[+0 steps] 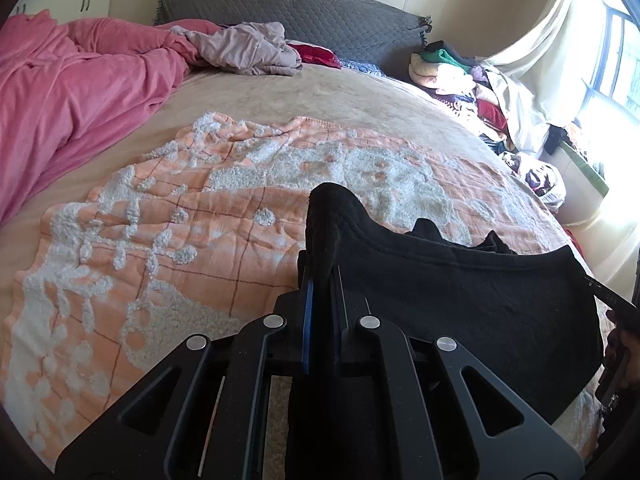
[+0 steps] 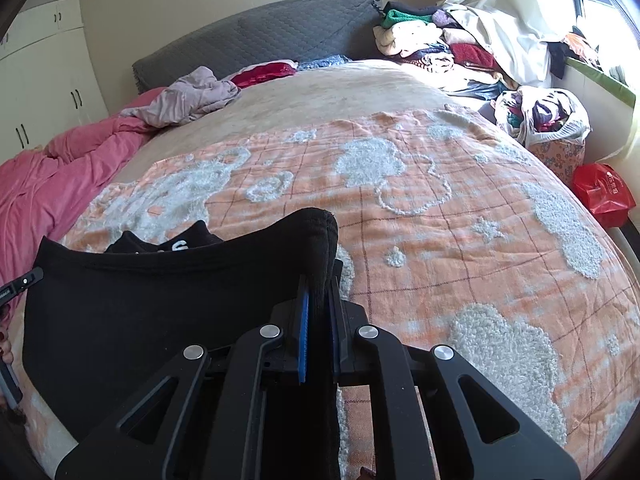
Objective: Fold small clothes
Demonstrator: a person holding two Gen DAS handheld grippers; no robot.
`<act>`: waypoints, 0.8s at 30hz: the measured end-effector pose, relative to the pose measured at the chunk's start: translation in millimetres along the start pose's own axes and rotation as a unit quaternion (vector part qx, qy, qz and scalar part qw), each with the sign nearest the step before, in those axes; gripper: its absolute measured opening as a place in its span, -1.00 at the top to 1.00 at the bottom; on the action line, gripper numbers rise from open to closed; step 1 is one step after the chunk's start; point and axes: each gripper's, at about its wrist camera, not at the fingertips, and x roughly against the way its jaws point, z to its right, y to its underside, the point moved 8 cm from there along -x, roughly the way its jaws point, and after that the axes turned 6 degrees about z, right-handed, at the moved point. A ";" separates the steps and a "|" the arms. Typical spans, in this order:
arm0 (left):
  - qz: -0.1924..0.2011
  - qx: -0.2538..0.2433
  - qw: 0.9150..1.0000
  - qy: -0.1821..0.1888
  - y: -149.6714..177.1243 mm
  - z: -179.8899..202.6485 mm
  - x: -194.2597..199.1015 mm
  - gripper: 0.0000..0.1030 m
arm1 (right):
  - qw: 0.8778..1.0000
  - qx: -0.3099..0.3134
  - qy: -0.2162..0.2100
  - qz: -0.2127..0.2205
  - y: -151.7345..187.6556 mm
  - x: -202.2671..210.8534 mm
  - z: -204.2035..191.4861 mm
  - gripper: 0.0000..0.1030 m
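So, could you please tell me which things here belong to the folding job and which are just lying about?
In the job: black garment, left gripper, right gripper, orange blanket.

Lying about: pink duvet, clothes pile, red bag, lilac garment.

The orange-and-white blanket (image 2: 400,216) is lying flat across the bed, giving open room ahead of both claws. The black garment (image 1: 460,280) is hanging stretched between the left claw (image 1: 322,276) and the right claw (image 2: 318,284), blocking the gap between them. The pink duvet (image 1: 60,112) is bunching up along the left side. A clothes pile (image 2: 440,44) and a stuffed bag (image 2: 540,116) are crowding the right edge by the window.
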 end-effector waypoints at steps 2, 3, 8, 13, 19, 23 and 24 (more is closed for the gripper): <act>-0.006 -0.002 1.000 -0.006 4.6 -2.1 -6.3 0.97 | 1.000 0.007 0.010 -0.004 3.8 -4.0 1.5 0.86; -0.009 -0.003 1.000 -0.009 7.2 -2.7 -9.3 0.97 | 1.000 0.009 0.014 -0.005 5.8 -5.2 1.9 0.86; -0.035 -0.013 0.999 -0.022 22.3 -4.5 -20.7 0.96 | 0.999 0.023 0.042 -0.012 11.8 -9.0 1.3 0.83; -0.037 -0.011 0.999 -0.028 23.2 -5.8 -16.8 0.90 | 0.998 0.024 0.059 -0.017 14.6 -6.4 4.9 0.61; -0.039 -0.001 0.999 -0.035 23.1 -10.6 -6.9 0.85 | 0.999 0.013 0.041 -0.007 10.7 10.0 -1.5 0.34; -0.021 -0.010 0.999 -0.038 16.1 -3.5 9.4 0.69 | 0.999 0.020 0.030 0.003 8.9 22.3 -9.6 0.22; -0.017 -0.014 0.999 -0.036 15.1 -0.3 12.4 0.60 | 0.999 0.020 0.028 0.007 8.2 25.8 -11.0 0.20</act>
